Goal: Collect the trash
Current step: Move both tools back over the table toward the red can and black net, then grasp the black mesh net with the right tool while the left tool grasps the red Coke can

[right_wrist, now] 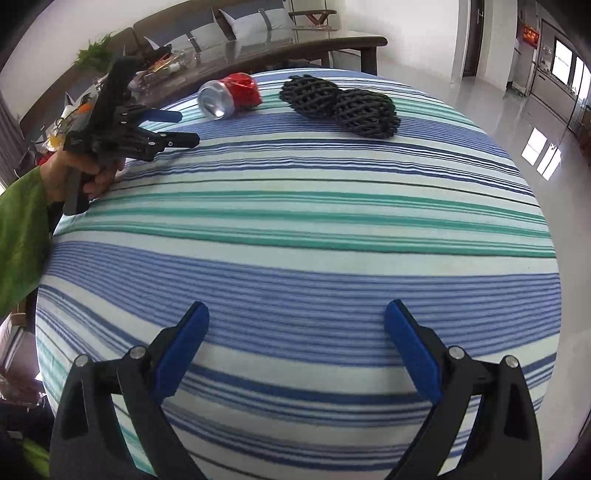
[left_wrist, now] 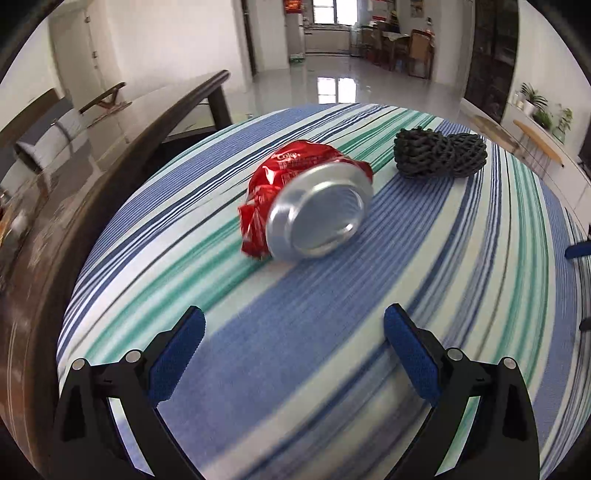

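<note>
A crushed red Coke can (left_wrist: 306, 206) lies on its side on the striped cloth, its silver base toward my left gripper (left_wrist: 293, 319), which is open, empty and a short way in front of it. A black foam net (left_wrist: 439, 153) lies behind and right of the can. In the right wrist view the can (right_wrist: 229, 96) and the net (right_wrist: 340, 107) lie at the far side of the table. My left gripper (right_wrist: 188, 127) shows there, open, pointing at the can. My right gripper (right_wrist: 295, 314) is open and empty over the near part of the cloth.
The blue, green and white striped tablecloth (right_wrist: 295, 229) covers the table. A dark glass-topped table (left_wrist: 74, 155) with clutter stands to the left; it also shows in the right wrist view (right_wrist: 258, 48). A sofa (right_wrist: 221, 26) stands behind it. Glossy floor (left_wrist: 332, 85) lies beyond.
</note>
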Tool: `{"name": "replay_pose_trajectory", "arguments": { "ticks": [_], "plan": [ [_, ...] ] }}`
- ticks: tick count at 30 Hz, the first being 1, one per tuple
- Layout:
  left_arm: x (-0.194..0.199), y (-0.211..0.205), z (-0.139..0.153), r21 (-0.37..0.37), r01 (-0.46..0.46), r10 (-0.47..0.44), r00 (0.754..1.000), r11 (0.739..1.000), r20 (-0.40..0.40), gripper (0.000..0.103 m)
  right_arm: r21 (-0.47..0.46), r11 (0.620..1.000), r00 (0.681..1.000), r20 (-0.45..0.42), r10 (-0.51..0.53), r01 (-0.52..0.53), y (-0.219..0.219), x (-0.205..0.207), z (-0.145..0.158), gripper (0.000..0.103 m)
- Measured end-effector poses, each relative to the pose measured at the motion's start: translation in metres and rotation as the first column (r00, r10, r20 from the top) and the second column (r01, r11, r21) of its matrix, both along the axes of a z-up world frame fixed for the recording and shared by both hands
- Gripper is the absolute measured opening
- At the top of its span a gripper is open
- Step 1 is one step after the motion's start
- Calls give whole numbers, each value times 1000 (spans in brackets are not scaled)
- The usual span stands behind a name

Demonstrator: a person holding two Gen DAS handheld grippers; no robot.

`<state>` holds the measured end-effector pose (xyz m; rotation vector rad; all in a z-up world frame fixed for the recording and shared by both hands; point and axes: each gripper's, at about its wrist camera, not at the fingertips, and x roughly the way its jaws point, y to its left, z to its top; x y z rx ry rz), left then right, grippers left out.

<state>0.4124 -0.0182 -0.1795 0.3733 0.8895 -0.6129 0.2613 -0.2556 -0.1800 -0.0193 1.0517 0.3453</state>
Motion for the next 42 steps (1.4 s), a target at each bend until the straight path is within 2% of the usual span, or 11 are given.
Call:
{"name": "replay_pose_trajectory", "arguments": {
  "ticks": [3, 10, 17, 19, 22, 24, 25, 27, 35, 38, 42],
  "plan": [
    [25, -2, -2, -37, 61, -63, 997, 997, -49, 97, 11, 1000, 1000, -6, 16, -16, -9, 17, -1, 93],
    [60, -19, -4, -38, 178, -180, 982, 983, -51, 98, -16, 998, 998, 5, 62, -62, -28, 67, -3, 94],
    [74, -40, -2, -46, 261, -261, 965, 964, -14, 98, -181, 962, 975, 46, 216, -204, -9, 146, 8, 94],
    [69, -42, 0, -58, 277, -277, 961, 959, -3, 98, -182, 956, 969, 46, 244, -232, -3, 164, 8, 94],
    [62, -43, 4, -80, 290, -290, 957, 954, 11, 80, -139, 961, 968, 33, 247, -241, 1, 177, 6, 92],
    [59, -44, 5, -93, 291, -291, 957, 952, 12, 63, -110, 965, 970, 25, 243, -239, 4, 178, 5, 64],
    [58, -44, 5, -96, 286, -286, 958, 953, 14, 63, -99, 969, 973, 19, 231, -228, 5, 176, 5, 51],
    [54, -44, 6, -103, 274, -274, 962, 956, 12, 63, -80, 975, 978, 25, 208, -205, 3, 167, 9, 48],
    [-4, -43, 12, -111, 69, -75, 996, 991, -47, 63, 20, 999, 998, -40, -49, 50, -28, 103, 20, 47],
    [-41, -43, 11, -80, -38, 32, 996, 996, -84, 63, 14, 987, 985, -80, -156, 157, -39, 66, 20, 47],
    [-91, -45, 13, -12, -150, 150, 988, 989, -34, 63, -31, 980, 978, -70, -198, 196, -34, 21, 20, 49]
  ]
}}
